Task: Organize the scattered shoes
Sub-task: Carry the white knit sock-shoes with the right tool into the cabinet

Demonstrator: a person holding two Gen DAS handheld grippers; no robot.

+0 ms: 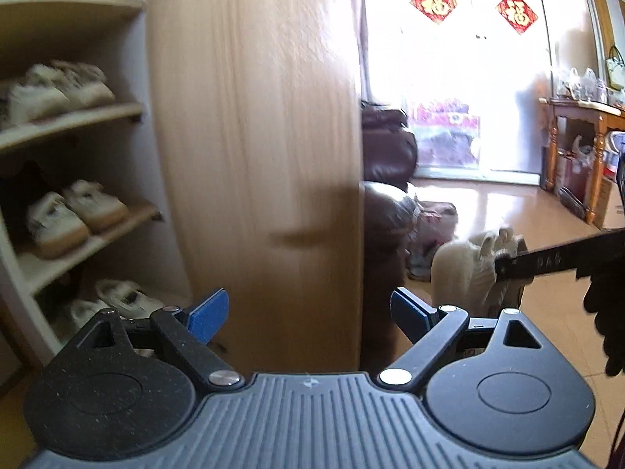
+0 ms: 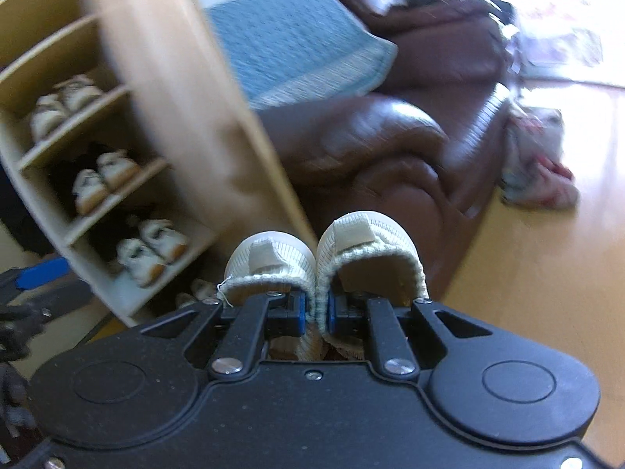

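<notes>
Right gripper [image 2: 315, 310] is clamping a pair of cream knit slip-on shoes [image 2: 332, 250]: the blue pads [image 2: 300, 310] are pinching the two inner collar edges together, one shoe on each side of the jaws, toes pointing away from the camera. The pair is hanging off the floor, in front of the brown leather sofa [image 2: 394, 133] and just right of the shoe cabinet [image 2: 156, 90].

Left gripper [image 1: 308, 314] is standing wide open with nothing between its blue pads [image 1: 207, 314]. It is facing the cabinet's light wood side panel [image 1: 254, 125]. In the left wrist view the same held pair [image 1: 468, 269] is showing at the right, with the right gripper's black fingers [image 1: 547, 260] reaching in from the right edge, held by a dark-gloved hand [image 1: 607, 312].

Cabinet shelves are sitting to the left in both views. Three shelves are each carrying a pair of cream sneakers with tan soles: upper pair [image 2: 62, 101], middle pair [image 2: 103, 178], lower pair [image 2: 150, 250]. More shoes [image 2: 195, 291] are lying below the lowest of these shelves; detail too blurred to tell.

A blue woven blanket [image 2: 300, 39] is draped over the sofa. Far right, bright glass doors with two red paper decorations [image 1: 433, 2]. A wooden side table [image 1: 574, 148] is standing at the far right wall. Floor [image 2: 527, 273] is yellowish wood.
</notes>
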